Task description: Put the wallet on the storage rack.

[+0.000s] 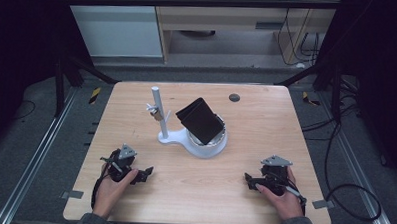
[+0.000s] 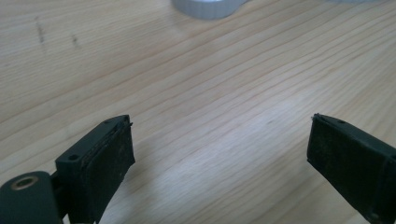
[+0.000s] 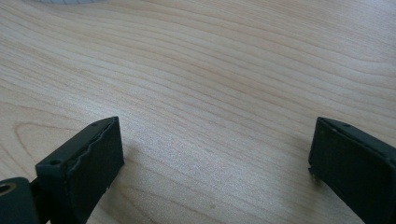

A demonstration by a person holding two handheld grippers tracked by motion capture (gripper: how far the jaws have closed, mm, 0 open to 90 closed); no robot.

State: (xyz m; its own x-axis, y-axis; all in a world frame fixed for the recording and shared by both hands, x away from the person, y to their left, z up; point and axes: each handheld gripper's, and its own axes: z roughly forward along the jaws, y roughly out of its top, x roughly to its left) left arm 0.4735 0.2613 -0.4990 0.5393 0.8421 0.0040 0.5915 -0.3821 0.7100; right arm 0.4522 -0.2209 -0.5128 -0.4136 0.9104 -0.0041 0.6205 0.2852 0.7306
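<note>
Two forearms reach in from the bottom of the high view, and we hold a claw in each hand, both resting on the wooden worktop (image 1: pixel 193 192). Our left claw (image 1: pixel 145 173) and right claw (image 1: pixel 248 181) point toward each other, well apart, with bare wood between them. Beyond them, near the middle, sits a white stand (image 1: pixel 178 139) with an upright post and a round bowl (image 1: pixel 220 138). A flat black pouch (image 1: pixel 200 120) leans tilted in that bowl, sticking out above its rim; we cannot tell whether anything else lies inside. We judge nothing is begun yet: the pouch is untouched and every step remains.

From the left gripper view, our left claw (image 2: pixel 219 149) is spread wide and empty, with wood grain between its jaws and the stand's (image 2: pixel 208 7) white edge far ahead.

From the right gripper view, our right claw (image 3: pixel 215 151) is likewise spread wide, grasping nothing.
</note>
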